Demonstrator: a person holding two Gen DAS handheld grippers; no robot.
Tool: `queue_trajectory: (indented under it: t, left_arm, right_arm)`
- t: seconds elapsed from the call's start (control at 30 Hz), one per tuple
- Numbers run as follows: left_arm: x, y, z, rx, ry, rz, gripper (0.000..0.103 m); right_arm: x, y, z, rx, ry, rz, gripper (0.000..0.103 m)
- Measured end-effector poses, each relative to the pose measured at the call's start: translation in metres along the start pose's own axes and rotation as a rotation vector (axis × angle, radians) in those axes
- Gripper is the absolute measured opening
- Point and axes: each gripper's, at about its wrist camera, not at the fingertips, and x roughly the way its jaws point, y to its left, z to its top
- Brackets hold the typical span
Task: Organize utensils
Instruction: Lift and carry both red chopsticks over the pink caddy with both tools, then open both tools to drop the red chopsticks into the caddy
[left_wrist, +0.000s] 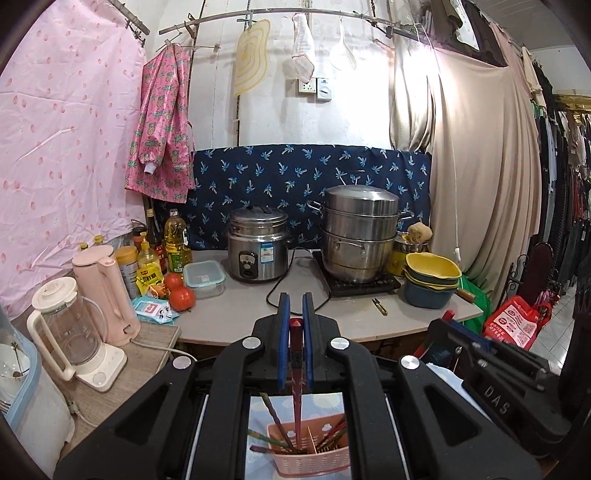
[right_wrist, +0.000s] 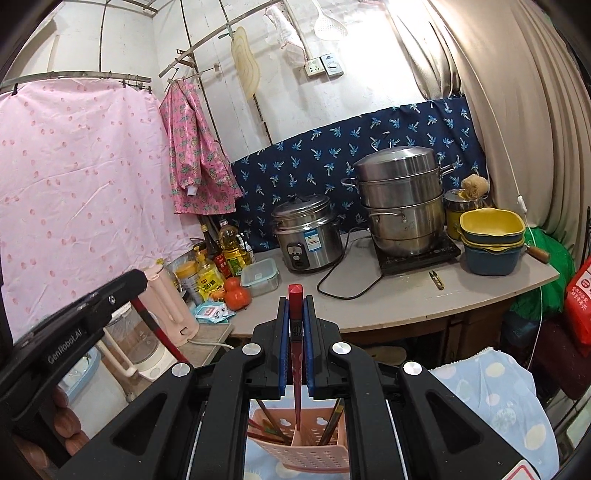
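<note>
A: Since both grippers are nearly closed, I'm logging two holds; the left gripper (left_wrist: 295, 306) has its blue pads pinched on a dark red chopstick (left_wrist: 296, 373), jaws only as wide as the stick; agree?

B: Agree; the right gripper (right_wrist: 295, 310) matches; jaws squeezed on its own red chopstick (right_wrist: 296, 354), blunt red end poking up above the fingertips.

A: Why held vertical, tips down?

B: My guess is to drop them in; each stick hangs straight over the pink holder (left_wrist: 314, 458), narrow end toward a compartment; upright means it slides past the ones already standing there.

A: Where's the holder?

B: Below the grippers, on a pale blue spotted cloth (right_wrist: 495, 398); it's slotted plastic, divided; several chopsticks (right_wrist: 271, 424) lean in the left section, more to the right.

A: Are the held tips inside yet?

B: In the left wrist view the tip looks down among the others; in the right wrist view it sits at the middle divider (right_wrist: 299, 435); touching bottom or not, cannot tell.

A: Which compartment each?

B: Can't say for sure; the fisheye squashes it.

A: Background?

B: Counter (left_wrist: 332, 317) well apart from the holder; rice cooker (left_wrist: 256, 247), stacked steamer pot (left_wrist: 360, 232), bowls (left_wrist: 432, 280), tomatoes (left_wrist: 181, 295); none in play.

A: Risk?

B: Probably that a stick catches the divider on release; a grip high on the shaft leaves the tip free to swing.
</note>
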Motion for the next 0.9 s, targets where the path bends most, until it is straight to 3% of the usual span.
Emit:
queue_trajectory:
  t: [0.27, 0.67, 0.7, 0.77, 0.8, 0.9]
  left_arm:
    - [0.02, 0.001, -0.002, -0.005, 0.011, -0.003, 0.007]
    - [0.046, 0.008, -0.036, -0.031, 0.081, -0.005, 0.008]
    - [0.049, 0.009, -0.04, -0.036, 0.091, -0.002, 0.01]
    - [0.053, 0.01, -0.05, -0.046, 0.115, 0.005, 0.036]
    - [0.053, 0.009, -0.054, -0.047, 0.118, 0.016, 0.042]
    - [0.053, 0.008, -0.064, -0.041, 0.129, 0.03, 0.045]
  right_arm:
    - [0.024, -0.003, -0.005, 0.005, 0.018, -0.001, 0.007]
    - [0.049, -0.012, -0.041, 0.007, 0.104, -0.018, 0.008]
    - [0.049, -0.013, -0.044, 0.008, 0.106, -0.021, 0.01]
    - [0.048, -0.014, -0.053, 0.007, 0.11, -0.034, 0.023]
    - [0.048, -0.015, -0.056, 0.008, 0.112, -0.035, 0.026]
    - [0.043, -0.016, -0.064, 0.01, 0.118, -0.037, 0.033]
